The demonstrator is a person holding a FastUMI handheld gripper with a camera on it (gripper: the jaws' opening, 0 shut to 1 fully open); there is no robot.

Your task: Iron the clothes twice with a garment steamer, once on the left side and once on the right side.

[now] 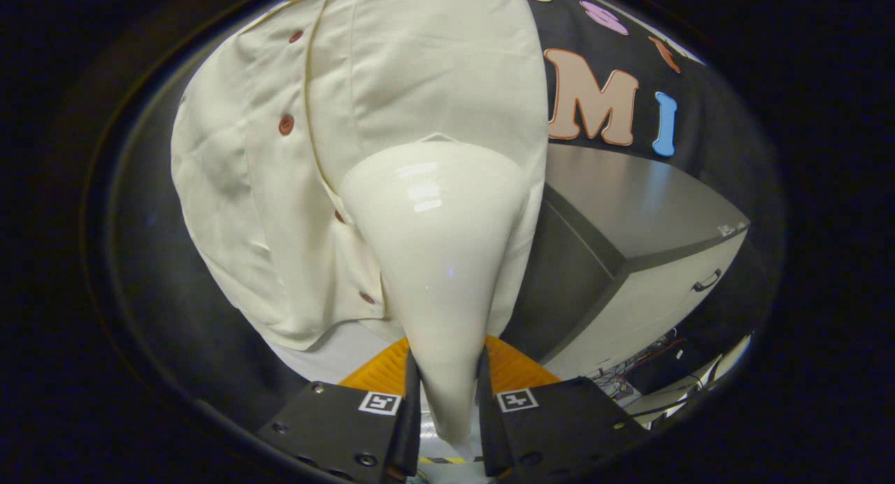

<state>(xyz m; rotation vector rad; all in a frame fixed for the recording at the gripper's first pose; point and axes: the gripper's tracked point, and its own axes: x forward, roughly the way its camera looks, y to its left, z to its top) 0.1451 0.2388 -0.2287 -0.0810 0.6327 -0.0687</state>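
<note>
A grey cabinet [657, 260] is standing just right of the hanging cream shirt [294, 155]. The gripper [447, 393] jaws are clamping the garment steamer [437, 246] narrowly by its handle, its wide head lying against the shirt ahead.

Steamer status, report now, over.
Gripper shut on steamer. Steamer head against hanging shirt, right of the button row. Cabinet off to the right, not in the way.
</note>
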